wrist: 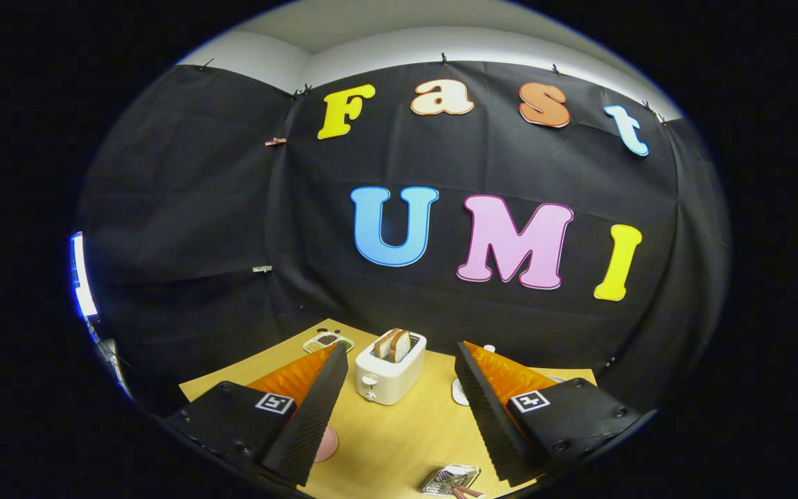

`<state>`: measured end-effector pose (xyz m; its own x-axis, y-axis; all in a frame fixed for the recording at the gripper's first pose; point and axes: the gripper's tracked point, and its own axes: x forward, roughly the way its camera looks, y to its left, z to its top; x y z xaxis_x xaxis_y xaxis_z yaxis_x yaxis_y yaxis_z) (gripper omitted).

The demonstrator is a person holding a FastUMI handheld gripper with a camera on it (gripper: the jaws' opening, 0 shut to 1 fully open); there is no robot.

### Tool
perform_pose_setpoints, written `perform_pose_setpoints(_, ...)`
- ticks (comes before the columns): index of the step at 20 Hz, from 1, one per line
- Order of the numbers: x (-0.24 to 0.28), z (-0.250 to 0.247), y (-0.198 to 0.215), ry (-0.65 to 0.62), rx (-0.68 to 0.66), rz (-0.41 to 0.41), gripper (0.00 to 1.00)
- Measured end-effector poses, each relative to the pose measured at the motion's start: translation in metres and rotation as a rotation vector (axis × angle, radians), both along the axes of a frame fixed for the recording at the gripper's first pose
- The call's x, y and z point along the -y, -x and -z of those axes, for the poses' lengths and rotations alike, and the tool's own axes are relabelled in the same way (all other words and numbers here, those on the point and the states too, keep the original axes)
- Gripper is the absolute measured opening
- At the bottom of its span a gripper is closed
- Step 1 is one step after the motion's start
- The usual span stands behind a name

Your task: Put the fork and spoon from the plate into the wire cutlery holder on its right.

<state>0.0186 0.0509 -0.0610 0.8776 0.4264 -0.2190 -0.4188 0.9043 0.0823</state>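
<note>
- Hovering high over the table [399,436], the gripper [399,374] is spread wide, holding nothing, aimed at the toaster [390,374].
- The holder [451,479] lies below, between the fingers, nearest the right one.
- A pale dish [459,392], perhaps the plate, peeks beside the right finger; cutlery not discernible.

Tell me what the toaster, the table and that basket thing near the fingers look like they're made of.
The toaster, between and just beyond the open gripper fingers, looks like white glossy plastic: smooth and rounded, with a soft sheen. The table looks like pale wood or laminate, matte with fine straight grain. The basket, close in front of the fingers, looks like shiny metal wire, though it is too small to be sure.
</note>
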Motion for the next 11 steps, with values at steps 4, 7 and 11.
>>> perform_pose_setpoints(4,-0.005,-0.002,-0.001,-0.001,0.013,-0.01,0.97)
perform_pose_setpoints(7,-0.011,-0.002,-0.001,0.003,0.015,-0.015,0.97)
perform_pose_setpoints(11,-0.018,-0.007,-0.004,0.009,0.025,-0.042,0.97)
